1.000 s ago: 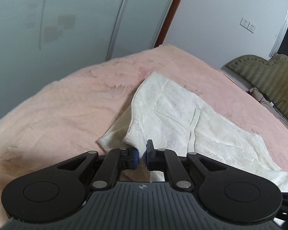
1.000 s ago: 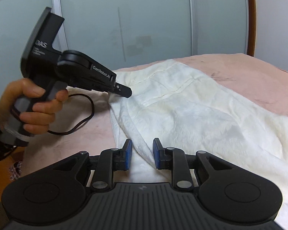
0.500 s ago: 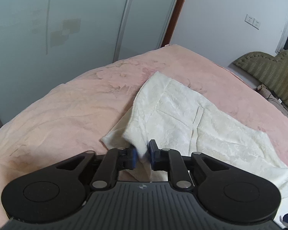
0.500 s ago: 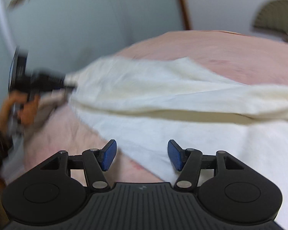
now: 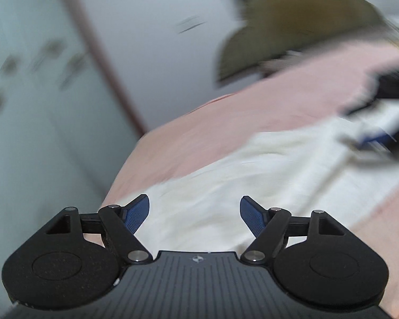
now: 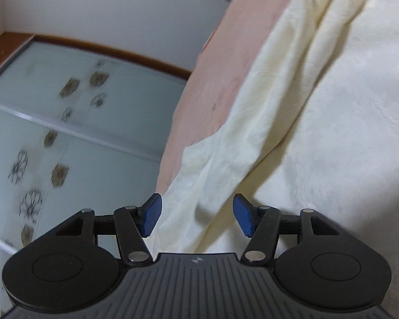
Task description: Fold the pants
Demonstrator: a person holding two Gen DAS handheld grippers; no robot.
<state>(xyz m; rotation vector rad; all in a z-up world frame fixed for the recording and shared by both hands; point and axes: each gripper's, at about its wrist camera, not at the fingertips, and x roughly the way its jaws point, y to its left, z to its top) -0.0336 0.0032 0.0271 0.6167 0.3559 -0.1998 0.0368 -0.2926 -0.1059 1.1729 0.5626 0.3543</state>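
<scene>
You have just let go of the soft cream-white pants (image 6: 319, 122) lying flat on the pink bed cover (image 5: 226, 127), your left gripper (image 5: 194, 214) opening, your right gripper (image 6: 196, 214) spread and empty, so next pinch an edge for another fold.

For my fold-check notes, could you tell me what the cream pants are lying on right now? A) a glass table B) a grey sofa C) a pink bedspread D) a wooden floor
C: the cream pants lie spread over the pink bedspread, which shows along their edge.
</scene>
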